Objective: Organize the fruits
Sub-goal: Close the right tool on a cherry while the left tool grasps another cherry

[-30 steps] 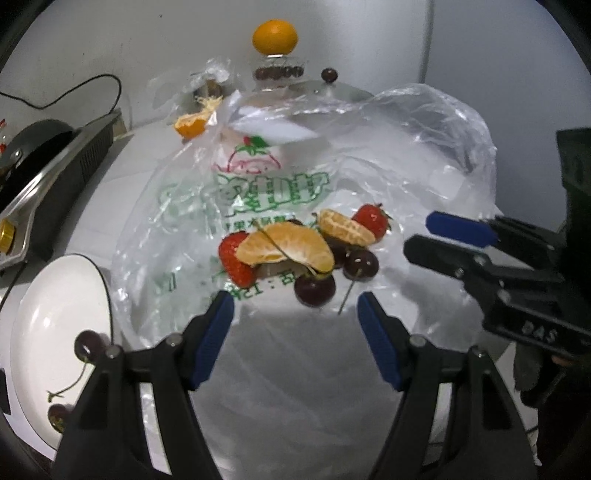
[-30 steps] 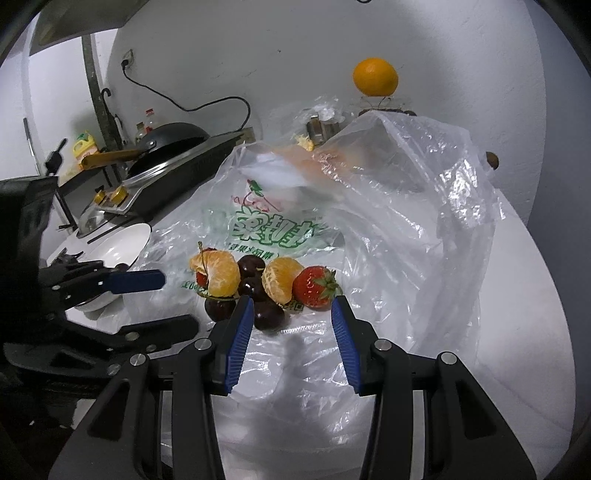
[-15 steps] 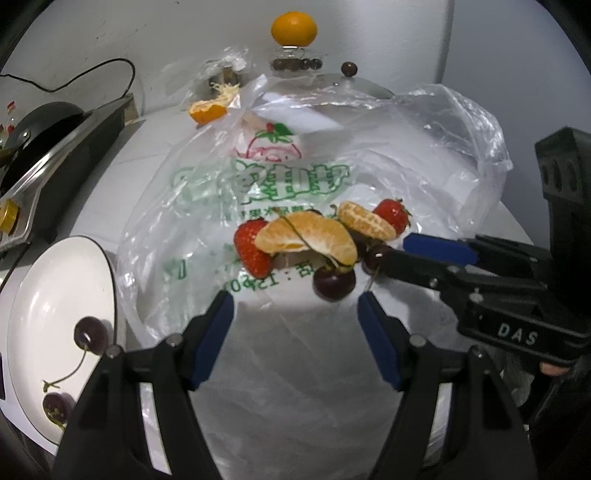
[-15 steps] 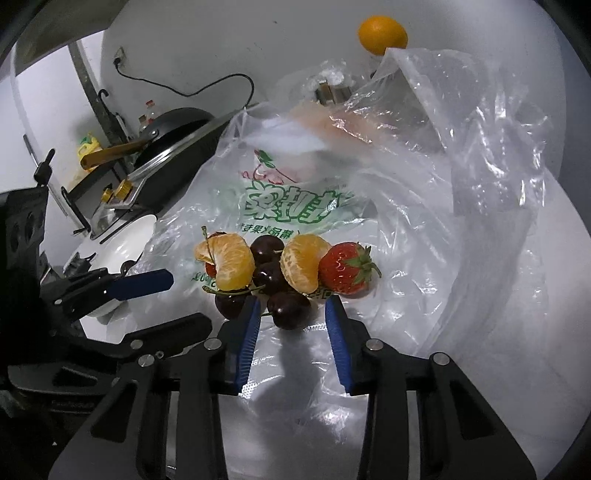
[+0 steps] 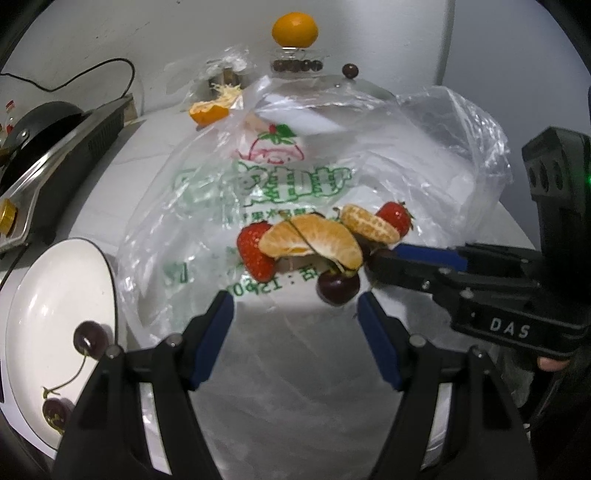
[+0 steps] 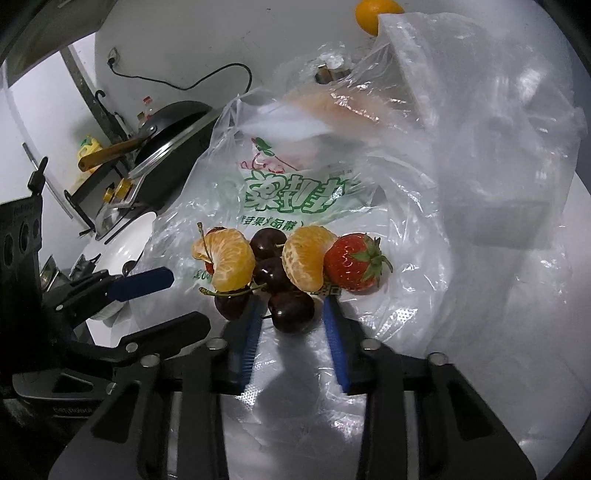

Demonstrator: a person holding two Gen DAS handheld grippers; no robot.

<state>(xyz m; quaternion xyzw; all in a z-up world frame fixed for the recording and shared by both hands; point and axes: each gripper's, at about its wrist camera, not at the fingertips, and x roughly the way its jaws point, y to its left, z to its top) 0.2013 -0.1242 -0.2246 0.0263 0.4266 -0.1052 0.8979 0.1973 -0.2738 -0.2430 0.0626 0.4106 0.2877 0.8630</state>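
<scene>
A heap of fruit lies on a clear plastic bag point(image 5: 258, 177): two orange pieces point(image 5: 314, 240), two strawberries point(image 6: 351, 264) and several dark cherries. My right gripper point(image 6: 291, 310) is open, its blue pads on either side of the nearest cherry point(image 6: 290, 310). In the left wrist view it reaches in from the right point(image 5: 384, 254) at the heap. My left gripper point(image 5: 295, 306) is open and empty, just short of the heap, with a cherry point(image 5: 338, 288) ahead of it. A white plate point(image 5: 44, 295) at left holds two cherries point(image 5: 90, 339).
A whole orange point(image 5: 294, 29) sits on a glass lid at the back wall. An orange peel point(image 5: 207, 112) lies by a crumpled bag. A stove with a black pan point(image 6: 166, 122) stands at the left. The bag's raised side point(image 6: 480, 129) stands at the right.
My right gripper has moved forward into the heap, and its pads now flank the front cherry. My left gripper has stayed open and has drawn slightly closer to the fruit.
</scene>
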